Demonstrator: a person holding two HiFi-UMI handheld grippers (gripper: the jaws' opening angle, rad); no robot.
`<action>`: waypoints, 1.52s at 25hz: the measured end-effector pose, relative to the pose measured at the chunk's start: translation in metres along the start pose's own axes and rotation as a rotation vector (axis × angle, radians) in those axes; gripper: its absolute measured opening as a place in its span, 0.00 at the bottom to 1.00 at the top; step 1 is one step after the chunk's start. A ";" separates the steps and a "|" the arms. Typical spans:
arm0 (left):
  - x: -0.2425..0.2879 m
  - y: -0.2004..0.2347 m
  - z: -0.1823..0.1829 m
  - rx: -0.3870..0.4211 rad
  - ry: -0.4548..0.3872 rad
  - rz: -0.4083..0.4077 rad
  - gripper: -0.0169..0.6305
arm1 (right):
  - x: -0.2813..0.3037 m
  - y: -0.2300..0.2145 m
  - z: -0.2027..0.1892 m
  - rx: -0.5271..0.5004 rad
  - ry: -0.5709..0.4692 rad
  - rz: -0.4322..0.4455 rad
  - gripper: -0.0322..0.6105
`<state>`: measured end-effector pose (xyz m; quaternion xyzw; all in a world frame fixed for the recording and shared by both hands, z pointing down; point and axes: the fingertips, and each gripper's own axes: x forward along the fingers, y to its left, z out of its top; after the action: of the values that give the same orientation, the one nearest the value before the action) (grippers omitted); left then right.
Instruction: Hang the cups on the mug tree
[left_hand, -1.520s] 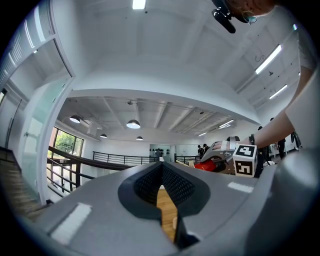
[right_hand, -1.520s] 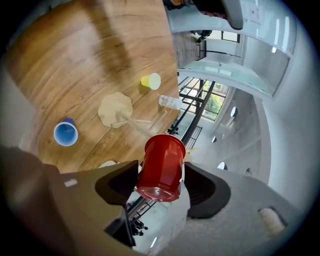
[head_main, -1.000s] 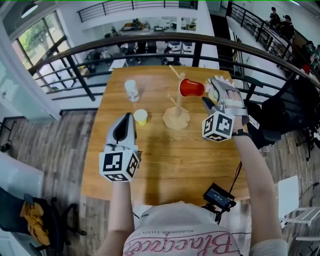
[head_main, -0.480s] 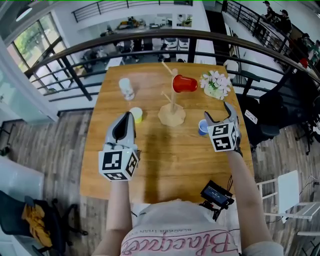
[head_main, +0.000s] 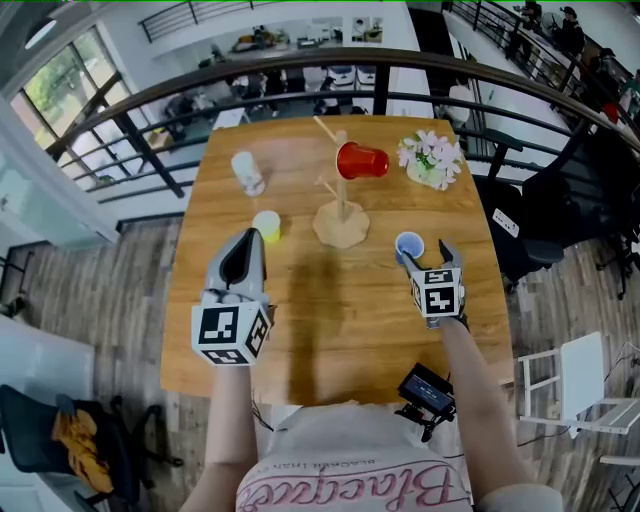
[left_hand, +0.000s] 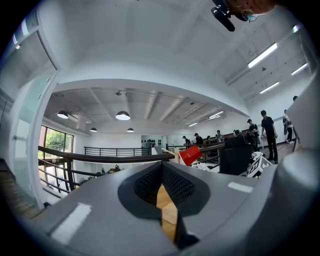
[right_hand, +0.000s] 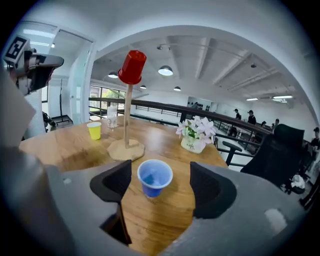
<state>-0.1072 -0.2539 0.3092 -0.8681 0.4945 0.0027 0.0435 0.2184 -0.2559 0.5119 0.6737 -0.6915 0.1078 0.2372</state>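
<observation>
Blue plastic is what I have lined up: a small blue cup (right_hand: 155, 177) stands upright and mouth-up on the wooden worktop (head_main: 340, 330), to the right of the mug tree (head_main: 342, 222) and nearer the person than its base. The right gripper (head_main: 427, 258) is low over the wood with its jaws apart, the cup in the gap between them and neither pad touching it. The left gripper (head_main: 250, 240) hovers on the other side of the mug tree with its jaws together and nothing in them, close to a yellow cup (head_main: 266, 226). A red cup (head_main: 362, 161) already sits tipped over one of the mug tree's upper pegs, and a clear cup (head_main: 245, 172) waits beyond the mug tree to its left. My worry is the closing. The cup looks thin and light, so if one jaw reaches it first it will likely skate or topple on the worktop, and a hard squeeze could buckle the wall and pop it out. It sits nearer the jaw tips than the throat, so I judge the hold would be shallow. It has no handle that I can see, so it must go mouth-first over a peg, and a clumsy approach might knock the red cup off or rock the mug tree towards the potted flowers (head_main: 432, 160) behind it to the right.
</observation>
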 end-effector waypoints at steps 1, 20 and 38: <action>0.000 0.000 -0.003 0.002 0.011 -0.001 0.05 | 0.003 0.003 -0.010 0.011 0.016 0.010 0.62; -0.003 0.014 -0.057 -0.018 0.178 0.032 0.05 | 0.067 0.023 -0.079 0.089 0.175 0.090 0.60; -0.001 0.016 -0.056 -0.107 0.131 0.044 0.05 | 0.049 0.023 -0.021 -0.018 0.043 0.143 0.47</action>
<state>-0.1233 -0.2655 0.3643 -0.8563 0.5146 -0.0268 -0.0354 0.2001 -0.2875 0.5567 0.6178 -0.7336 0.1329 0.2498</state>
